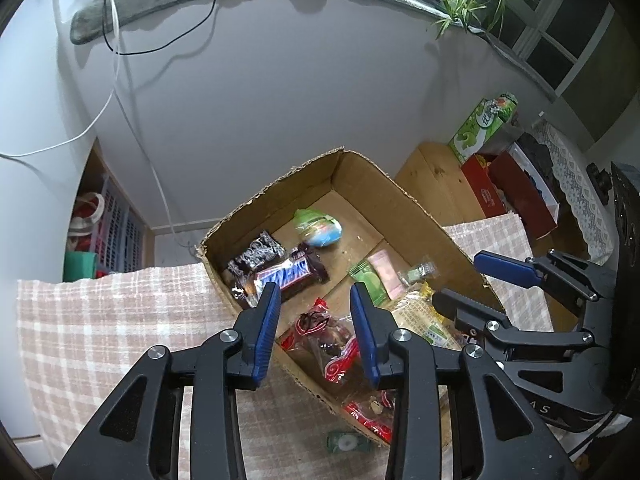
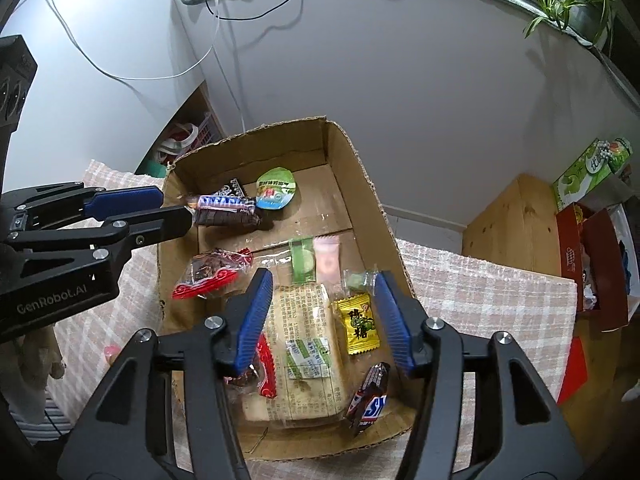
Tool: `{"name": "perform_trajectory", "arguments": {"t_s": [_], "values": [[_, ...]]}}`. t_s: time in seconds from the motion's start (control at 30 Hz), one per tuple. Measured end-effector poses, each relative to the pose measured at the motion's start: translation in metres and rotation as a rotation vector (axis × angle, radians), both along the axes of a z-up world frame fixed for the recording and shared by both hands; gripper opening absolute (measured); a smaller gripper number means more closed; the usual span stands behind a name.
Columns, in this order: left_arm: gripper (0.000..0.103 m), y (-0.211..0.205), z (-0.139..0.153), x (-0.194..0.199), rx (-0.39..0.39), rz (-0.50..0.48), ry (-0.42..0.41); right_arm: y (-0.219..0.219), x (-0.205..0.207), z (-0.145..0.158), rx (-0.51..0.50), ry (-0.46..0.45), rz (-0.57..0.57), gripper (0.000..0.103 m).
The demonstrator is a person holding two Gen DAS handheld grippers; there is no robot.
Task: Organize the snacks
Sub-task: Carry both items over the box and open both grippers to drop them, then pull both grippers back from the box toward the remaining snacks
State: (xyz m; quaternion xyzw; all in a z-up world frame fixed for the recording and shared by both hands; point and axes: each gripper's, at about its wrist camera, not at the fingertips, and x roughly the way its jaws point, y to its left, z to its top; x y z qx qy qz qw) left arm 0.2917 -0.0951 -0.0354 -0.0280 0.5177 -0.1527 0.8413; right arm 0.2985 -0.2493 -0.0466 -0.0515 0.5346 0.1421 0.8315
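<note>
- Your left gripper (image 1: 314, 300) hangs over the near left corner of the cardboard box (image 1: 400, 196), in the lower middle of the left wrist view. Its blue pads stand apart with nothing between them.
- Just past its tips lies a Snickers bar (image 1: 286, 276), with a dark wrapped bar (image 1: 256, 256) touching it at the box's left wall.
- Below that gripper, a red packet of dried fruit (image 1: 320, 332) lies on the box floor.
- Your right gripper (image 2: 324, 300) sits in the lower middle of the right wrist view. Its pads are spread wide and grip nothing.
- Between those pads, lower down on the box floor, lie a clear packet of biscuits (image 2: 304, 344) and a yellow candy (image 2: 358, 324), neither touched.
- A small Snickers bar (image 2: 370, 398) lies tilted at the lower right of the biscuits, near the box's front wall.
- Towards the far wall sits a round green-and-blue jelly cup (image 2: 276, 188); a green sachet (image 2: 302, 260) and a pink sachet (image 2: 328, 258) lie side by side in the middle.
- The box rests on a checked cloth (image 1: 100, 320) over the tabletop.
- A small green wrapped candy (image 1: 346, 444) lies on the cloth outside the box, at the bottom of the left wrist view.
</note>
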Motion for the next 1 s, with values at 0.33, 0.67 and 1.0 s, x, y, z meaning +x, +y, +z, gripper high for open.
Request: {"name": "perform_trajectory", "arguments": {"t_s": [0.33,0.67,1.0], "values": [[0.034,0.003,0.007,-0.009,-0.003,0.006,-0.017,0.002,-0.009,0.007,-0.004,-0.006,0.004,0.057],[0.034,0.009,0.018,-0.022,-0.003,0.02,-0.042,0.003,-0.025,0.019,-0.005,-0.027,0.001,0.057],[0.034,0.017,0.038,-0.054,0.031,0.02,-0.113,0.012,-0.053,0.039,0.009,-0.072,0.03,0.057]]}}
